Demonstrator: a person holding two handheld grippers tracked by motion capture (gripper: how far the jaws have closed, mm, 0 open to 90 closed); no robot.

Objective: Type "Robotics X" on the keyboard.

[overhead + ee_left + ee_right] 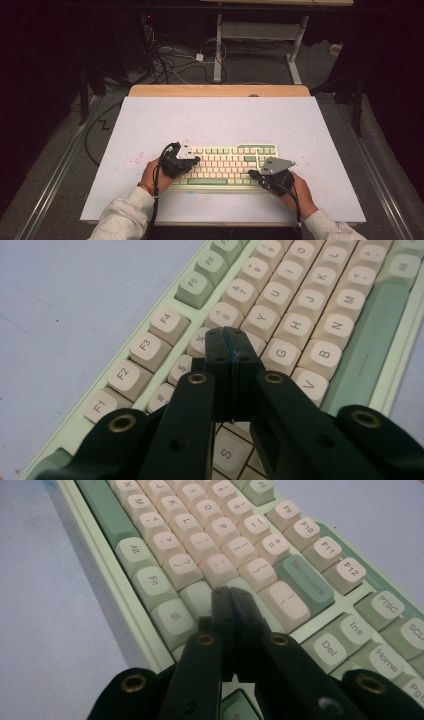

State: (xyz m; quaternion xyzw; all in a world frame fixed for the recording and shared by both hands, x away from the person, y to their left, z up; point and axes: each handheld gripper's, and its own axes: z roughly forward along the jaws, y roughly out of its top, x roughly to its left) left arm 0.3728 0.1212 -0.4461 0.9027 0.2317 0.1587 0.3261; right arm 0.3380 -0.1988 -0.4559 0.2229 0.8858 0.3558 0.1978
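Near the tabletop's [150,125] front edge, about mid-width, sits my keyboard [225,167]. Left gripper [179,161] is over its left end, jaws pressed together with nothing between, tips above the number and upper letter rows. Right gripper [274,176] is over the right end, jaws together too, nothing held, tips by the Backspace key [303,582]. Both hands on grippers.

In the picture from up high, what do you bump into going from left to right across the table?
Left hand → left gripper → keyboard → right gripper → right hand.
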